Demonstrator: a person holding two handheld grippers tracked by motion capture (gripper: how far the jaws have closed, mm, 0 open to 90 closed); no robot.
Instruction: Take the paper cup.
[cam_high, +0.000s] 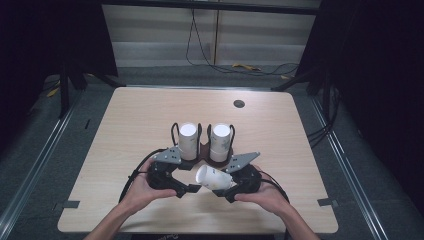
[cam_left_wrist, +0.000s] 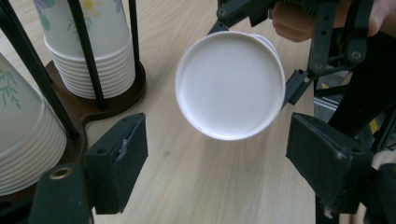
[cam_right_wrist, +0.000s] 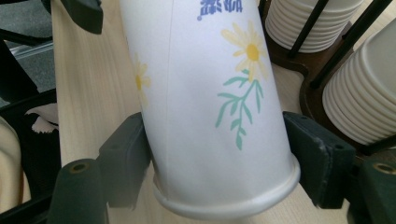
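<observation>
Both hands low and close — left gripper (cam_high: 191, 189) jaws spread, right gripper (cam_high: 218, 192) clamped.

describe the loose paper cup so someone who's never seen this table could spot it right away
On the light wooden table, find the dark holder with two upright cup stacks near the middle. Just in front of it, the single cup lies sideways, off the table, in the right claw, its base toward the open left claw.
</observation>
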